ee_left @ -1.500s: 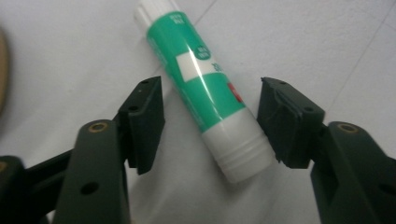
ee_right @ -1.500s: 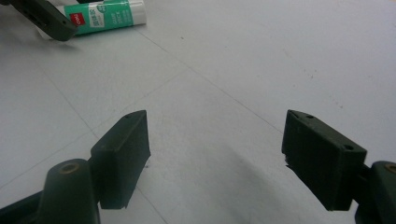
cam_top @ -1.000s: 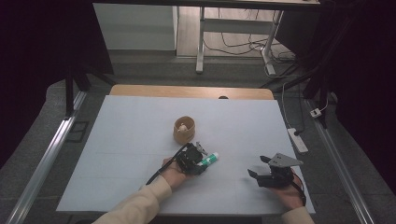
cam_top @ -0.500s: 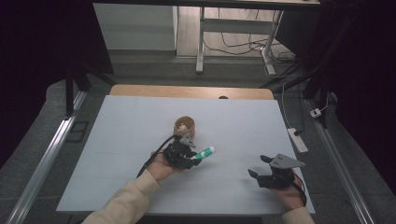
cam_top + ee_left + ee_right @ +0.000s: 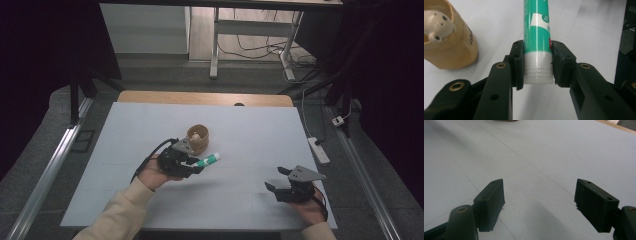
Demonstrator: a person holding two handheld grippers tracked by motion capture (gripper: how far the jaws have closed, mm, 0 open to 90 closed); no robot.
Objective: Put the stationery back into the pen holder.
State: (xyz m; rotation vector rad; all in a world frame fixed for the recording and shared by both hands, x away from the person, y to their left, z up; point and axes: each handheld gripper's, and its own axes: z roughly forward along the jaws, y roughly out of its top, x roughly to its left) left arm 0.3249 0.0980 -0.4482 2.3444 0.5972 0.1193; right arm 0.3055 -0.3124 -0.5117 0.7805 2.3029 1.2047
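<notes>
The green tube (image 5: 537,30) is seen in the left gripper view as a glossy green cylinder with a white band and small white lettering, ending in a broad white ribbed cap that points toward the camera. It is clamped at the junction of cap and body between the two black jaws of the left gripper (image 5: 537,66), and it runs up from the jaws to the top edge of that frame. In the high view the green tube (image 5: 207,160) is found just left of the frame's centre, held roughly level, with its pale far end pointing to the right and slightly up the frame. Just above the left gripper (image 5: 192,165) in that view, the tan cup (image 5: 198,138) stands on the white table (image 5: 250,125); in the left gripper view the tan cup (image 5: 451,42) is placed at the upper left, and a small cream bear figure (image 5: 440,26) is seen inside it. The right gripper (image 5: 280,179) is held low at the lower right of the high view, well apart from the tube, and its jaws are spread wide with nothing between them. Compared with the frame one second earlier, the left gripper and the tube are found higher and further left in the high view, closer to the cup, while the right gripper is unchanged in place.
</notes>
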